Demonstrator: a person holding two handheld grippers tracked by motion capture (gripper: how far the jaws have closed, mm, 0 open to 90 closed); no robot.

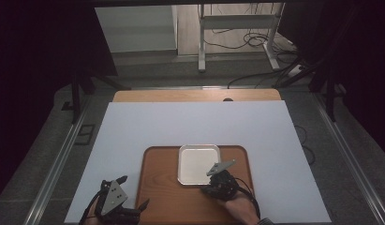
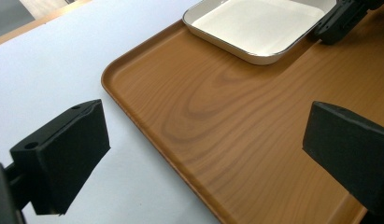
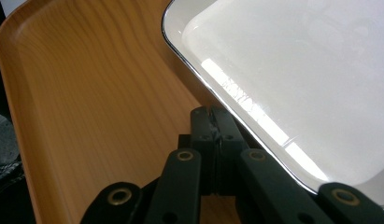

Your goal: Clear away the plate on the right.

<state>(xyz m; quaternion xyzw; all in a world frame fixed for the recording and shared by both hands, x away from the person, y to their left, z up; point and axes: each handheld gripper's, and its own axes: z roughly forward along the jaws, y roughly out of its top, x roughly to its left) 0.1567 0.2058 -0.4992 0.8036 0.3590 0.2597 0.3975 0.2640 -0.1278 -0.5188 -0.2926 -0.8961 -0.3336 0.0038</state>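
White square dish [image 1: 198,164] sits flat on the wooden tray [image 1: 162,187], in the tray's far half, a bit right of centre, its far rim close to the tray's far rim. Rim up, hollow empty. It is near-square with rounded corners, so no real long axis; its sides run parallel to the tray edges, and it points nowhere in particular. The tray's long axis runs left-right across the white table sheet [image 1: 134,126].

Right gripper [image 3: 212,122] has its tongs pressed together, tips just beside the dish's near right edge on the tray wood. Nothing looks pinched between them; from the right gripper view I can't tell whether the tips touch the rim. Left gripper [image 2: 203,154] is spread wide apart and holds nothing, straddling the tray's near left edge [image 2: 147,135].

Step looks like a grab or nudge of the dish by its near rim. To do it well: spread the right tongs first, get one pad under the lip and one inside, bite the rim square-on, not at the corner. The left could pinch the tray edge to stop it sliding. The shiny rim looks slick, so lift level.
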